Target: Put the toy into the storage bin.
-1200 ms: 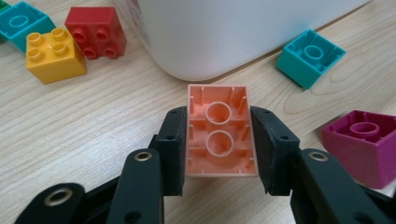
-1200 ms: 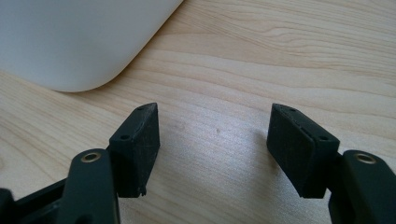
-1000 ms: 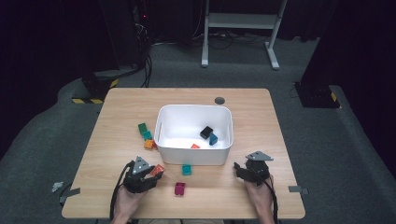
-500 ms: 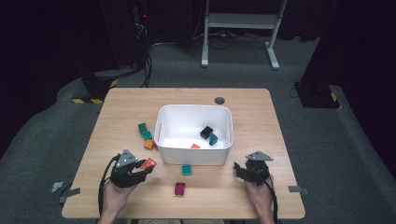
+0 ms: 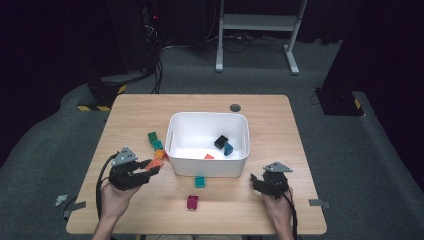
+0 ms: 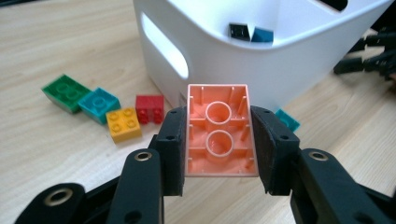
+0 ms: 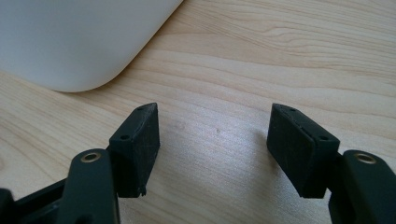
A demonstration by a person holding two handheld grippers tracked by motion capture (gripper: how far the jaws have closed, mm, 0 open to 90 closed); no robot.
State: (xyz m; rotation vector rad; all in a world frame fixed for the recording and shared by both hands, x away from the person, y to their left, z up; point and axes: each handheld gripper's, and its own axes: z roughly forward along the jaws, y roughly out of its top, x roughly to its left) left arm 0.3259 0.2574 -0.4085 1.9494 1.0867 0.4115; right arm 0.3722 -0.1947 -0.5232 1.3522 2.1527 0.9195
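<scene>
My left gripper (image 6: pixel 217 135) is shut on a salmon-orange brick (image 6: pixel 218 140), whose hollow underside faces the camera. In the high view that left gripper (image 5: pixel 149 169) hovers left of the white bin (image 5: pixel 207 116), the orange brick (image 5: pixel 152 166) at its tip. Inside the bin lie a black brick (image 5: pixel 221 141), a blue one (image 5: pixel 228 148) and a small red one (image 5: pixel 209 157). My right gripper (image 5: pixel 256 181) rests near the table's front right, and in its own view the right gripper (image 7: pixel 212 140) stands open over bare wood beside the bin's corner (image 7: pixel 70 42).
Left of the bin lie a green brick (image 6: pixel 65 92), a teal brick (image 6: pixel 99 103), a yellow brick (image 6: pixel 123 123) and a red brick (image 6: pixel 149 108). Another teal brick (image 5: pixel 200 181) and a magenta brick (image 5: pixel 192 202) sit in front of the bin. A dark round hole (image 5: pixel 235 107) marks the table's far side.
My left gripper has lifted off the table and drifted left with the orange brick in it. The right gripper has stayed put.
</scene>
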